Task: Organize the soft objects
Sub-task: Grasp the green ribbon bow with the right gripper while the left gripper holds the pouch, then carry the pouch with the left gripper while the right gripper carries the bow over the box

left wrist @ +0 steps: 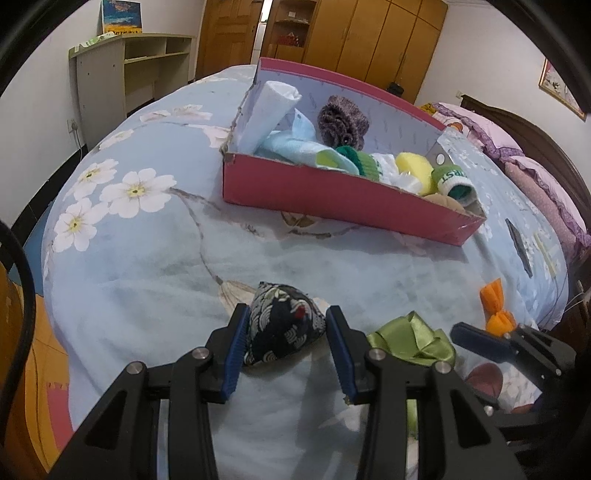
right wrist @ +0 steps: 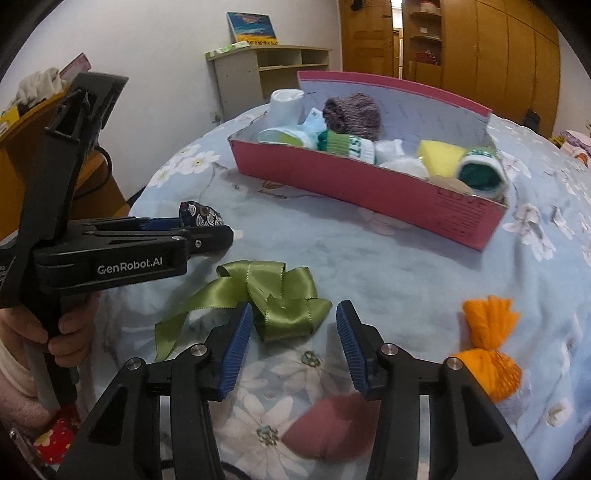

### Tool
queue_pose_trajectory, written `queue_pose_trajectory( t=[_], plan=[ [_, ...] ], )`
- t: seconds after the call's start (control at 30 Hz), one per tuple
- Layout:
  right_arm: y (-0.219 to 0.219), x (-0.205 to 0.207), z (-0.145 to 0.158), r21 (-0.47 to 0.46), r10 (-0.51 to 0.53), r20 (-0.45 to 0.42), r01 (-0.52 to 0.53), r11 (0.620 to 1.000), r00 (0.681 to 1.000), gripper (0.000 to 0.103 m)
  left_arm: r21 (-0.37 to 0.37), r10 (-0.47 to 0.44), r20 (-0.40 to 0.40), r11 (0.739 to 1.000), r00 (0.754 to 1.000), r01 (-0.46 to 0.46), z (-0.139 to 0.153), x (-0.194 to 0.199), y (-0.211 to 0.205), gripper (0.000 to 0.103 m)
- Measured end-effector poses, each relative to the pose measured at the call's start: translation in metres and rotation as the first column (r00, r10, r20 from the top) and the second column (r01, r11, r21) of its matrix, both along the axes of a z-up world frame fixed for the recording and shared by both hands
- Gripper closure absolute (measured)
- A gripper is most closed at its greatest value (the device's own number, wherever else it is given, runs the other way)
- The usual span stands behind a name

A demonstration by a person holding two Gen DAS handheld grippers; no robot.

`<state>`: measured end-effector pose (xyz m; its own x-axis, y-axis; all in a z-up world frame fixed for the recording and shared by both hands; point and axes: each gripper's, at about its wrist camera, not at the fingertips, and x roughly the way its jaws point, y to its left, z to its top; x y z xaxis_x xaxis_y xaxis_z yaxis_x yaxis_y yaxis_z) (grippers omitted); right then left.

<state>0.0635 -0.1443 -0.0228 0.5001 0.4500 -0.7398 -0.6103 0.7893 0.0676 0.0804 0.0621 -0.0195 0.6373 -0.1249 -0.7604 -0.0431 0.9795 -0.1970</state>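
A dark patterned beanbag (left wrist: 282, 323) lies on the floral bedspread between the open fingers of my left gripper (left wrist: 284, 325); the left pad touches it and the right pad stands a little off. It also shows in the right wrist view (right wrist: 199, 214). My right gripper (right wrist: 295, 325) is open and empty around the near end of a green satin ribbon bow (right wrist: 273, 295), also seen in the left wrist view (left wrist: 413, 336). An orange yarn bundle (right wrist: 487, 339) lies to the right. A pink box (left wrist: 332, 192) holds socks, a yellow sponge and a purple knit piece.
The bedspread (left wrist: 147, 258) covers a bed with purple pillows (left wrist: 535, 177) at the far right. A pale shelf unit (left wrist: 122, 74) and wooden wardrobes (left wrist: 369, 33) stand beyond. A pink-brown shape (right wrist: 332, 424) lies under my right gripper.
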Motion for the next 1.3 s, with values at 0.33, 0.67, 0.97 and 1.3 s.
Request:
queue_pose_trajectory(
  t=[0.33, 0.67, 0.97, 1.3],
  plan=[
    [0.013, 0.009, -0.008, 0.004, 0.038, -0.023, -0.037, 0.999, 0.999, 0.055, -0.012, 0.001, 0.000, 1.000, 1.000, -0.001, -0.003, 0.000, 0.001, 0.059],
    [0.008, 0.008, -0.007, 0.051, 0.027, -0.008, -0.027, 0.998, 1.000, 0.082, -0.011, 0.001, 0.002, 1.000, 1.000, -0.001, -0.003, 0.000, 0.002, 0.059],
    [-0.002, 0.006, 0.003, 0.084, -0.002, 0.023, 0.000, 0.996, 1.000, 0.086, -0.011, 0.005, 0.004, 1.000, 1.000, -0.005, -0.001, -0.001, 0.001, 0.059],
    [-0.019, 0.008, 0.016, 0.118, -0.044, 0.055, 0.037, 0.992, 0.998, 0.086, -0.024, 0.012, 0.013, 1.000, 1.000, -0.012, 0.009, -0.002, -0.001, 0.059]
  ],
)
